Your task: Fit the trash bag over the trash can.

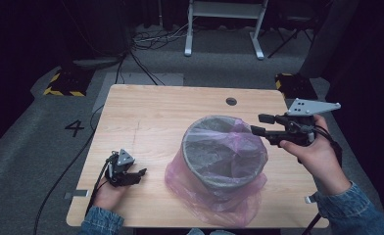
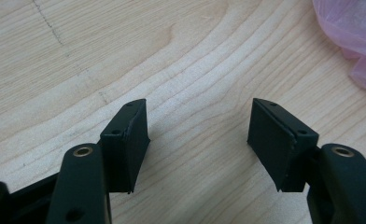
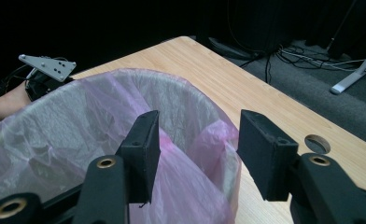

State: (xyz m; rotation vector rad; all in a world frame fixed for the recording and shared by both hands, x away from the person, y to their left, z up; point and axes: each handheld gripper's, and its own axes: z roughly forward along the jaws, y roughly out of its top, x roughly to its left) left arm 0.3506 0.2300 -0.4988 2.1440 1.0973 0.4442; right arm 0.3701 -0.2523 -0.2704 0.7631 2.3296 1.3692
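Observation:
A grey round bin point(image 1: 224, 152) stands on the wooden table point(image 1: 151, 112), right of centre, lined with a thin pink plastic bag point(image 1: 239, 196) that spills over its rim and bunches at its foot. My right gripper point(image 1: 259, 124) hovers at the bin's far right rim, pointing left, with its jaws open. In the right gripper view the gripper point(image 3: 197, 144) looks down over the rim, where a fold of the bag point(image 3: 78, 135) lies loose beneath the jaws, not pinched. My left gripper point(image 1: 140, 174) rests low at the table's front left, open over bare wood point(image 2: 200, 140).
The table has a round cable hole point(image 1: 231, 101) near its far edge. Beyond it, a white frame point(image 1: 224, 14) and loose cables point(image 1: 151, 39) lie on the grey floor. Yellow-black striped bases point(image 1: 62, 85) sit by the far corners. Bare wood spans the table's left half.

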